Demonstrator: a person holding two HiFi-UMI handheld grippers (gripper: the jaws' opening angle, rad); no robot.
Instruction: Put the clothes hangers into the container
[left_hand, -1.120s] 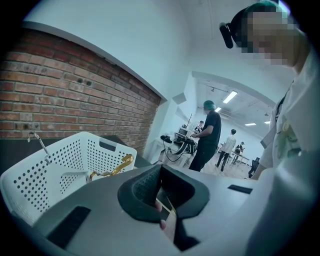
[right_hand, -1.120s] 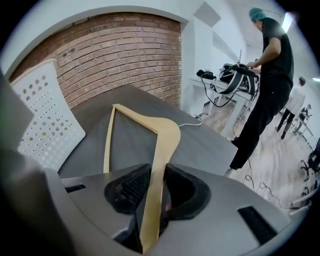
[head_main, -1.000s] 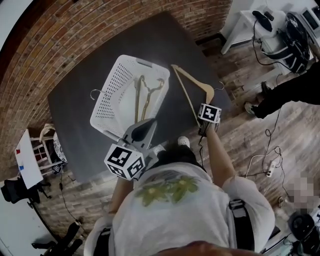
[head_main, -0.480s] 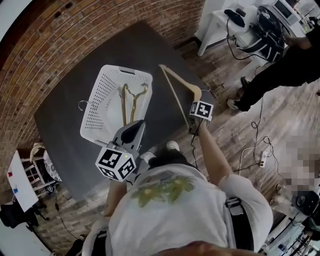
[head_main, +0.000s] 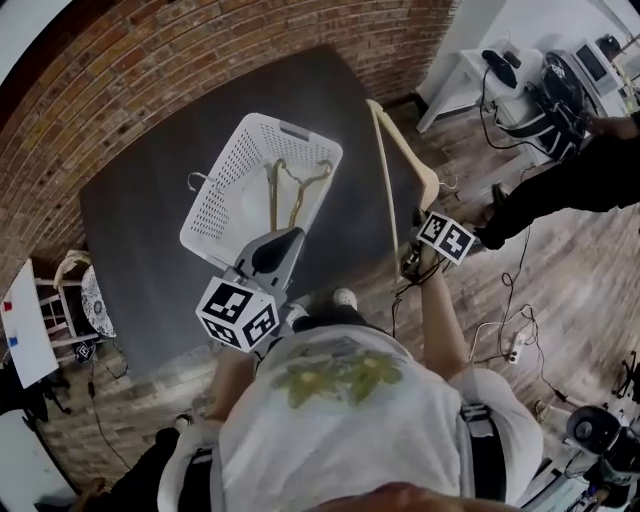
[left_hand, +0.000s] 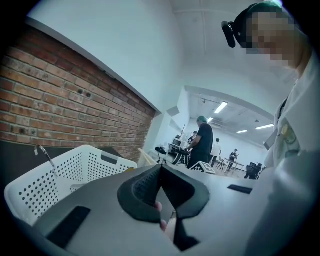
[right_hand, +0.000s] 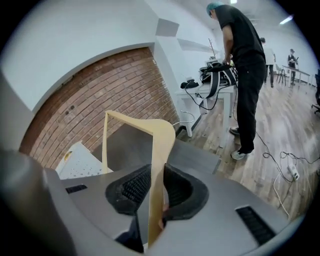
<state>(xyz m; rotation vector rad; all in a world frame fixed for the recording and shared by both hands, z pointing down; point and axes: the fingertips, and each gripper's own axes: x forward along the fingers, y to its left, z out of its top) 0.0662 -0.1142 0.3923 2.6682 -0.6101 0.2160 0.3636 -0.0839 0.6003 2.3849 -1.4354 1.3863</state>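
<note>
The right hand-held gripper is now higher than it was a second ago, and the wooden hanger pinched between its jaws no longer lies flat on the bench. In the head view it now stands up off the dark surface, just right of the white basket, with its far end pointing away from the person. The right gripper view shows both pads pressed on the hanger's near arm, so the grip looks firm.

The left hand-held gripper hovers at the basket's near rim with its jaws pressed together on nothing. It takes no part in this lift.

Two hangers already lie inside the basket, and a metal hook pokes over its left rim. The pick-up appears done. What is left, I judge, is to carry this hanger left over the basket's opening and let it go.
</note>
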